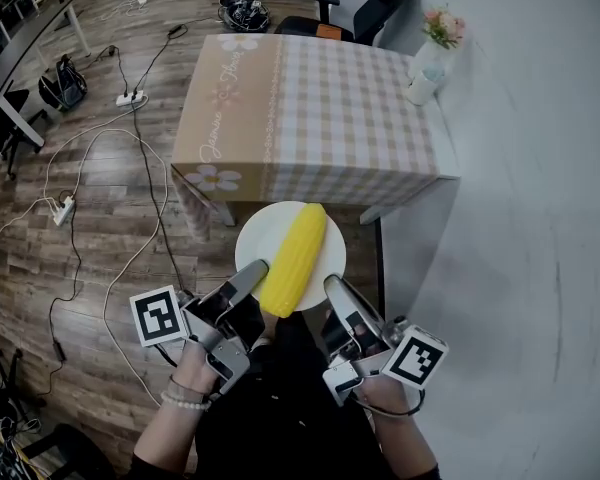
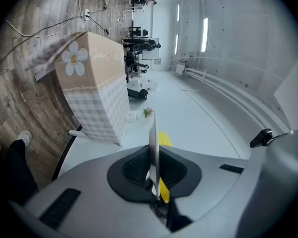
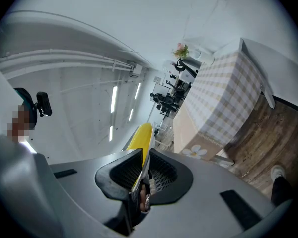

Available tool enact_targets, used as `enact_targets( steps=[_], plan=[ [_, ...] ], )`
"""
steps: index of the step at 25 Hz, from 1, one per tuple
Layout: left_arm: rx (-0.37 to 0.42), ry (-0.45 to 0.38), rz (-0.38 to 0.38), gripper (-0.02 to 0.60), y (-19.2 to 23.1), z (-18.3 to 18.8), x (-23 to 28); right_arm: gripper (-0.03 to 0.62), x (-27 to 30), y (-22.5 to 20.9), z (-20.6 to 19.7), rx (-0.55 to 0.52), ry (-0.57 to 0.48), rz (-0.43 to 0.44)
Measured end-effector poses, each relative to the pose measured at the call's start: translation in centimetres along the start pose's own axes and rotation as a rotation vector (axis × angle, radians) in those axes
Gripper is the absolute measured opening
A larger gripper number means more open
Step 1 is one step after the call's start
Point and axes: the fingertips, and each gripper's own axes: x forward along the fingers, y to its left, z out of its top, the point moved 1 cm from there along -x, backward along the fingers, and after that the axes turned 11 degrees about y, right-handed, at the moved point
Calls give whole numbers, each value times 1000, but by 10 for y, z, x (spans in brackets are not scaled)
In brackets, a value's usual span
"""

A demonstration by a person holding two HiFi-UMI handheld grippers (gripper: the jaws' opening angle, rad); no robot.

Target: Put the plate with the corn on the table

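Head view: a white plate [image 1: 265, 233] bearing a corn cob [image 1: 293, 258] is held above the floor, short of the checked worktop [image 1: 320, 118], between left gripper [image 1: 253, 271] and right gripper [image 1: 333, 288].

Left gripper view: the jaws are nearly closed, pinching the plate's thin rim.

Right gripper view: the jaws clamp the opposite rim.

The plate looks stiff and breakable, and the cob may roll, so level rim grips suit it.

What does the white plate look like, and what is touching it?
The plate is round, plain white and smooth, with a thin rim. It is held about level in the air, just in front of the checked table, not on it. A yellow corn cob lies across its middle. The left gripper pinches its left rim and the right gripper pinches its right rim. In both gripper views the rim shows edge-on as a thin white strip between the pads.
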Motion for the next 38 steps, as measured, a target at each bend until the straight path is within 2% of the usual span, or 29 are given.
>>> enact_targets(
  steps=[4, 8, 13, 18, 23, 27, 36, 38],
  plan=[
    [0, -9, 14, 31, -5, -6, 39, 74, -20, -13, 33, 12, 11, 6],
    [-6, -20, 21, 31, -9, 4, 48, 74, -14, -14, 46, 26, 25, 6],
    [-7, -35, 20, 31, -19, 31, 43, 74, 13, -6, 58, 23, 51, 4],
    [-1, -61, 30, 31, -9, 67, 70, 74, 40, -31, 93, 36, 81, 22],
    [7, -67, 16, 31, -4, 51, 62, 74, 29, -32, 78, 23, 88, 32],
    [2, -88, 28, 31, 0, 74, 95, 74, 40, -52, 116, 28, 113, 25],
    [20, -91, 40, 31, 12, 51, 100, 74, 19, -64, 105, 27, 103, 40],
    [19, -86, 47, 31, 10, 55, 106, 74, 21, -65, 113, 32, 101, 39]
  ],
)
